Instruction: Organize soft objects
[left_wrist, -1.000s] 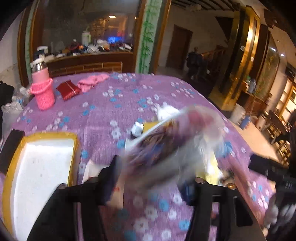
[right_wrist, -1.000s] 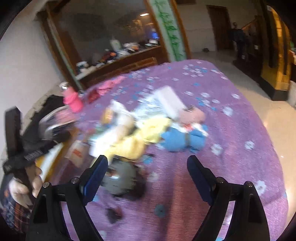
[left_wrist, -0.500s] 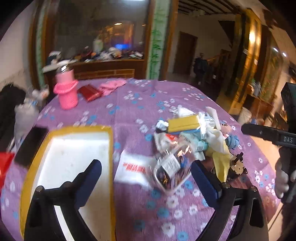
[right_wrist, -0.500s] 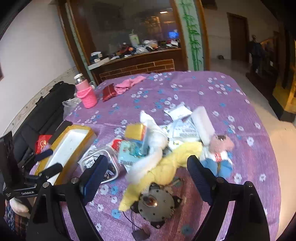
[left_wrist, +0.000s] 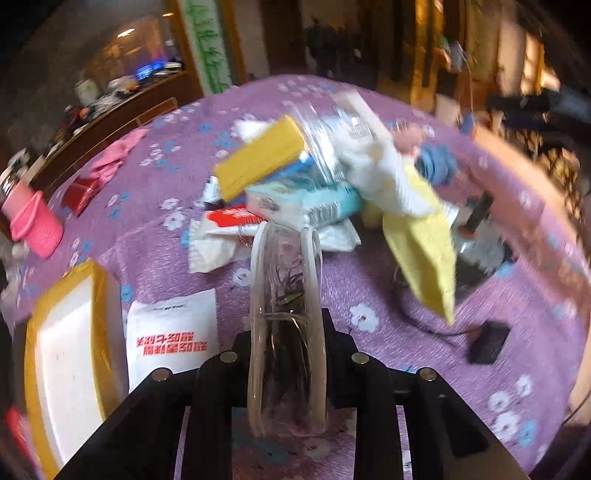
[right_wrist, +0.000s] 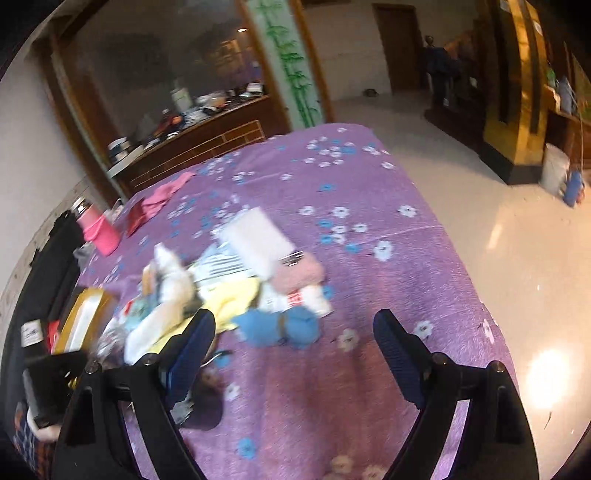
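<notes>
Left wrist view: left gripper (left_wrist: 288, 354) clamped tight on a clear plastic pouch (left_wrist: 286, 328) with dark contents, squeezed thin and upright between the jaws, above the purple floral table (left_wrist: 369, 288). Yellow-rimmed tray (left_wrist: 99, 332) at 9 o'clock, clutter pile at 12. Risk: slick film slipping from the pinch on the way to the tray; yellow cloth (left_wrist: 424, 254) at 2 o'clock likely to snag.

Right wrist view: right gripper (right_wrist: 295, 354) spread wide, nothing between the jaws. Blue plush toy (right_wrist: 277, 326) just beyond at 12 o'clock. Risk: heavy blur; a rushed close may also catch neighbouring cloth.
</notes>
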